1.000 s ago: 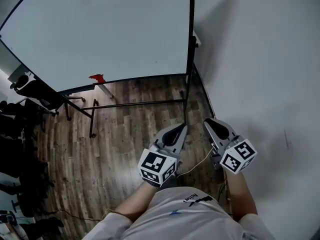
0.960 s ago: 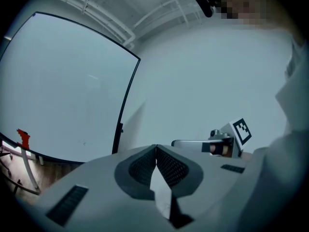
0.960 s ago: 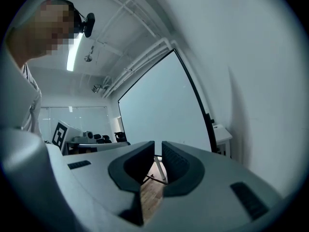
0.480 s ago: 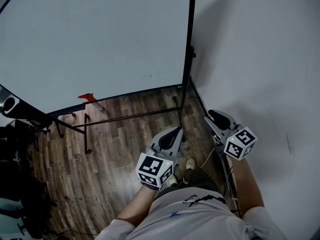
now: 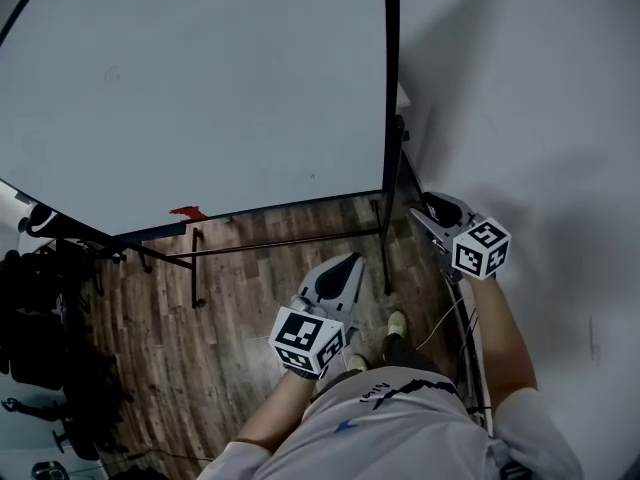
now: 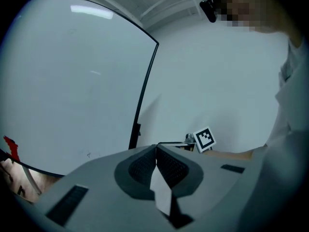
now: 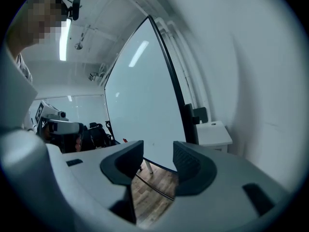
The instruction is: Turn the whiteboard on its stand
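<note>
The whiteboard [image 5: 200, 98] is a large white panel in a black frame, held on a black stand [image 5: 290, 240] over the wooden floor. Its right frame edge [image 5: 391, 118] runs down close to the wall. My right gripper [image 5: 425, 208] is just right of that edge's lower end, apart from it. Its jaws have just been opening and nothing is between them [image 7: 158, 161]; the board's lower edge and the floor show through the gap. My left gripper [image 5: 350, 263] is lower, in front of the board's bottom right corner, shut and empty [image 6: 156, 153].
A white wall [image 5: 520, 118] stands close on the right, with a small white cabinet [image 7: 212, 134] behind the board. A red item [image 5: 187, 212] sits at the board's lower edge. Black chairs [image 5: 40, 318] crowd the left. A cable [image 5: 445, 323] lies by the person's shoes [image 5: 397, 323].
The person has stepped closer to the board. Both grippers moved forward, the right one further, up beside the board's right frame edge. The right jaws have spread apart.
</note>
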Demonstrator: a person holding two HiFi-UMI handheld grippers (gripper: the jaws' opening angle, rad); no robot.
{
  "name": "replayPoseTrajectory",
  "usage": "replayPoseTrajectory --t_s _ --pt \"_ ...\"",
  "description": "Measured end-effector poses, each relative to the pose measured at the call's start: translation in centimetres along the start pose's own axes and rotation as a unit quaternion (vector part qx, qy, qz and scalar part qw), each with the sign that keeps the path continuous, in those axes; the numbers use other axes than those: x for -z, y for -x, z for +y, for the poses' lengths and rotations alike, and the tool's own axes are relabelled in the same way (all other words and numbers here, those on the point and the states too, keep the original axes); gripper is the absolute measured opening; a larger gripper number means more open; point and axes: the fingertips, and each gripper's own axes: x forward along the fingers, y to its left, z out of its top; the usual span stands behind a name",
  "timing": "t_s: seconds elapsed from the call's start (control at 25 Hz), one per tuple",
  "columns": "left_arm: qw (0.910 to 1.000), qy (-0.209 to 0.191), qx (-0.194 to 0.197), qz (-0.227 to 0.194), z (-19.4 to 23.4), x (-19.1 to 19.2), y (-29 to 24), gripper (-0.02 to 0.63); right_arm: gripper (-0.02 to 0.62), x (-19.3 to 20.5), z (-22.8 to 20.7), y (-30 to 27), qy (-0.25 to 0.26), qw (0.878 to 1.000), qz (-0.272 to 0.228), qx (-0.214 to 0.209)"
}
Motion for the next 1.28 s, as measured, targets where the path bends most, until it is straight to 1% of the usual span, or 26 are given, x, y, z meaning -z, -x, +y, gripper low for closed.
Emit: replayPoseTrajectory --t_s 0.12,0.32,0.6,0.76,0.88,1.04,1.16,1.24,1.28 --pt "0.9999 0.002 -0.017 -0.003 0.6 -1.1 -2.4 0.012 0.207 -0.4 -3.3 -2.3 -0.001 1.0 0.014 -0.02" --pt "0.9995 0.001 -0.03 -0.013 1.1 -2.0 -7.7 0.012 0.221 -0.8 -7.6 -6.3 0.007 0.998 0.022 -0.053" --pt "0.9993 0.015 -0.031 -0.015 2.4 -2.7 -15.4 0.012 0.232 0.7 -10.1 -10.9 0.014 0.995 0.047 -0.092" --pt "0.9993 0.016 -0.03 -0.013 2.7 -2.9 -18.6 0.012 0.239 1.3 -10.7 -12.5 0.022 0.992 0.052 -0.115" --pt "0.9994 0.013 -0.033 -0.007 2.7 -2.8 -19.5 0.012 0.245 1.4 -10.7 -13.8 0.04 0.988 0.06 -0.135" --pt "0.9989 0.013 -0.045 0.008 3.2 -2.1 -18.8 0.012 0.245 1.6 -10.2 -15.3 0.062 0.982 0.069 -0.162" --pt "0.9982 0.015 -0.056 0.014 3.9 -1.5 -17.7 0.012 0.242 1.7 -10.1 -16.1 0.077 0.982 0.074 -0.158" --pt "0.9979 0.018 -0.06 0.017 4.3 -1.1 -16.9 0.012 0.206 1.8 -10.4 -16.1 0.085 0.982 0.076 -0.15" --pt "0.9978 0.019 -0.061 0.019 4.4 -0.9 -16.7 0.012 0.202 1.9 -10.5 -16.0 0.089 0.982 0.078 -0.148"
